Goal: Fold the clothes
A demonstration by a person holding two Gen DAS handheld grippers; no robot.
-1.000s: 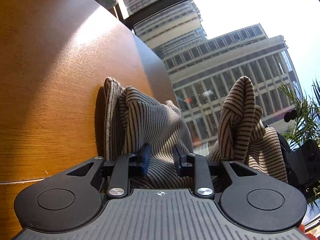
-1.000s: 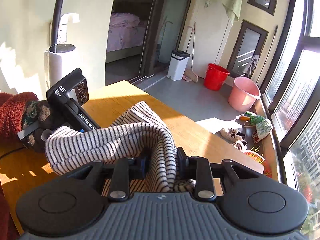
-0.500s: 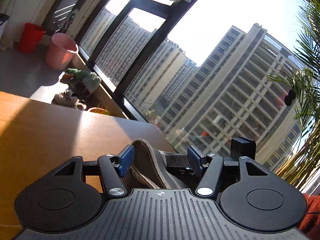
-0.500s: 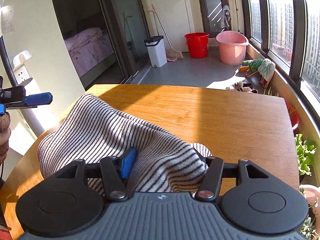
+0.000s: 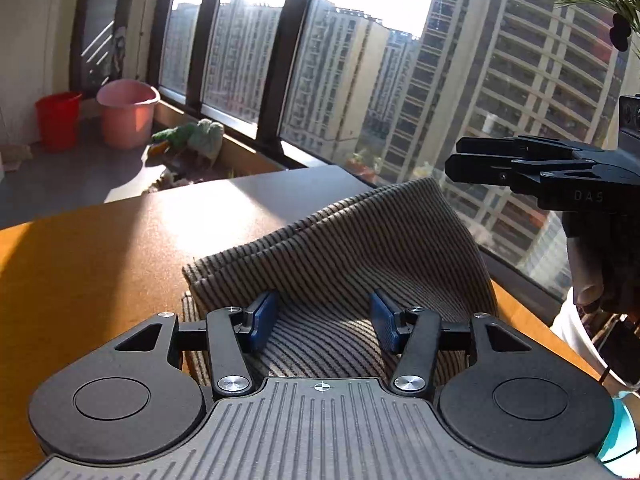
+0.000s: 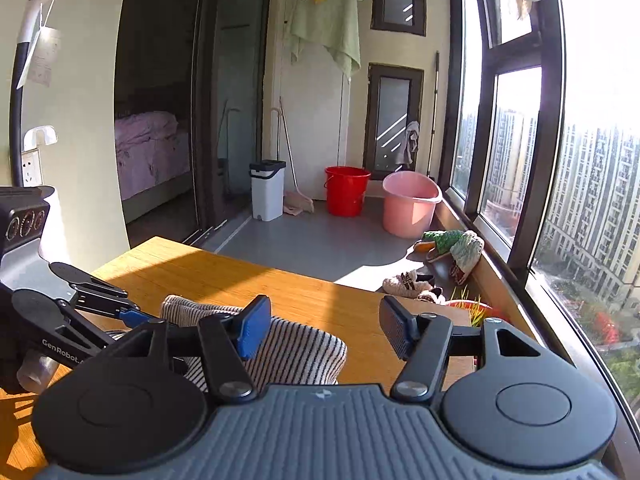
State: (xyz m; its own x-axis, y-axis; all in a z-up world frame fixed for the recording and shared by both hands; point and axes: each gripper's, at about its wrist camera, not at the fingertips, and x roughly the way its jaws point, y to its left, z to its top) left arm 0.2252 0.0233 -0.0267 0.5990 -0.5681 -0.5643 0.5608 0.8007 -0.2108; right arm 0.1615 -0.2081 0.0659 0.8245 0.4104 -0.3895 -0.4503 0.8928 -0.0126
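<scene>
On the counter [image 5: 100, 264], a striped knit garment [image 5: 360, 248] lies bunched in a doubled-over heap. Left gripper [image 5: 324, 322]: jaws wide apart, straddling the cloth, clamping nothing. Right gripper [image 6: 324, 330]: jaws wide apart, empty, garment low at its left. Judgement: light, soft, limp, non-slip fabric; best pinched at a hem edge or corner, not the heaped middle.

Both grippers [image 5: 324, 326] [image 6: 322, 330] spread wide.
</scene>
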